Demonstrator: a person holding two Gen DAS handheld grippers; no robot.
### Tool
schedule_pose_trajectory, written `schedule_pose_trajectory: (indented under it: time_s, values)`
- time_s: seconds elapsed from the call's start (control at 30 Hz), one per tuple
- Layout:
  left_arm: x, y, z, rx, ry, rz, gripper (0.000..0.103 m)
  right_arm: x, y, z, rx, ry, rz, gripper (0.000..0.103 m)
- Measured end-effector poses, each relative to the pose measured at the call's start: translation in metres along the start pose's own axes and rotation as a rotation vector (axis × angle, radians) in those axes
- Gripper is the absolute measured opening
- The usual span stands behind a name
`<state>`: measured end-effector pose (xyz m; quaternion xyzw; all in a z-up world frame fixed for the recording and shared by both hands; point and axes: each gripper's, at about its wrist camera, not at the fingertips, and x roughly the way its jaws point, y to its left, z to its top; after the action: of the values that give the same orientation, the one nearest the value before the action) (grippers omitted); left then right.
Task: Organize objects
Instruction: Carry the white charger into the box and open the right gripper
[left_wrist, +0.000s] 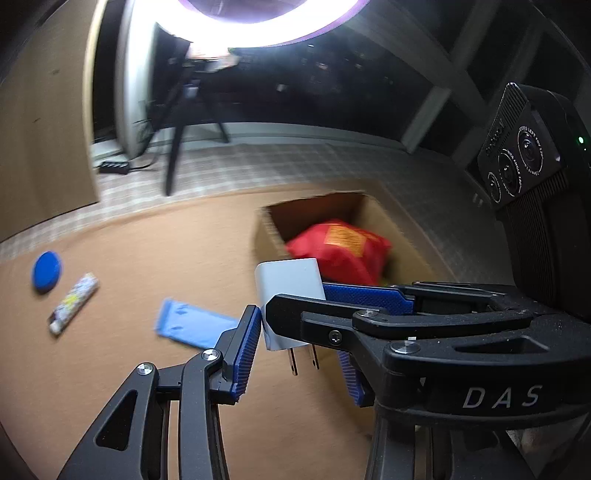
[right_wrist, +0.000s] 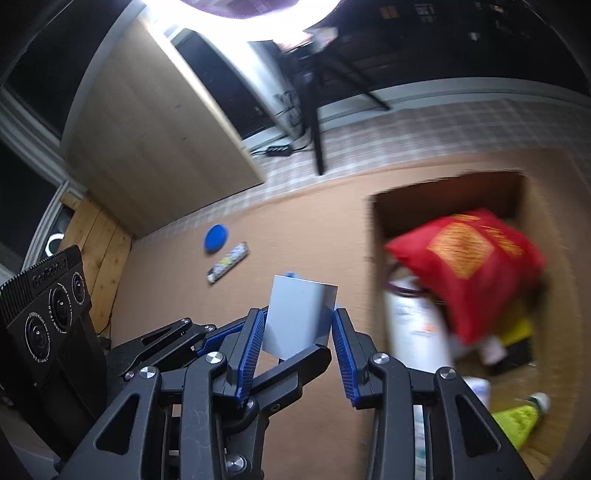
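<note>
A white plug adapter (left_wrist: 290, 291) with two metal prongs is in the air above the brown table, and both grippers are around it. My left gripper (left_wrist: 295, 350) has a blue pad against its left side; the right gripper's fingers (left_wrist: 365, 299) cross in from the right and cover the other side. In the right wrist view the adapter (right_wrist: 301, 314) stands between my right gripper's (right_wrist: 297, 336) blue pads, with the left gripper's black finger (right_wrist: 295, 369) under it. A cardboard box (left_wrist: 273, 225) holds a red bag (left_wrist: 343, 247); the box (right_wrist: 376, 221) and the bag (right_wrist: 469, 266) also show on the right in the right wrist view.
On the table lie a blue round lid (left_wrist: 47, 271), a patterned tube (left_wrist: 74, 302) and a light blue flat pack (left_wrist: 192, 323). The box also holds a white canister (right_wrist: 413, 325) and a green packet (right_wrist: 517, 421). A tripod (left_wrist: 177, 129) stands behind the table.
</note>
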<state>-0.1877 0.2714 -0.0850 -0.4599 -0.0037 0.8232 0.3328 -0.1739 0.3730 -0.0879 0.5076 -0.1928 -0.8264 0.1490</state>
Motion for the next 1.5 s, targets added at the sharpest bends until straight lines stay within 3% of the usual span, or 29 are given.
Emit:
schedule_pose_trajectory:
  time_s: [0.3,0.7,0.9,0.97,1.0,1.5]
  values:
    - [0.033,-0.067,0.008,0.082,0.034,-0.042,0.044,-0.038,-0.058,-0.011,0.061,-0.034,-0.043,0.035]
    - [0.068,-0.115,0.015,0.145,0.073,-0.059,0.044,-0.058,-0.101,-0.017,0.1,-0.052,-0.086,0.035]
    - [0.075,-0.121,0.018,0.158,0.086,-0.066,0.047,-0.064,-0.108,-0.017,0.103,-0.071,-0.109,0.036]
    - [0.075,-0.122,0.019,0.16,0.086,-0.054,0.068,-0.066,-0.109,-0.017,0.101,-0.08,-0.131,0.046]
    - [0.074,-0.121,0.019,0.16,0.078,-0.046,0.07,-0.067,-0.11,-0.017,0.104,-0.084,-0.14,0.052]
    - [0.053,-0.098,0.016,0.134,0.056,-0.015,0.071,-0.07,-0.107,-0.019,0.118,-0.109,-0.153,0.055]
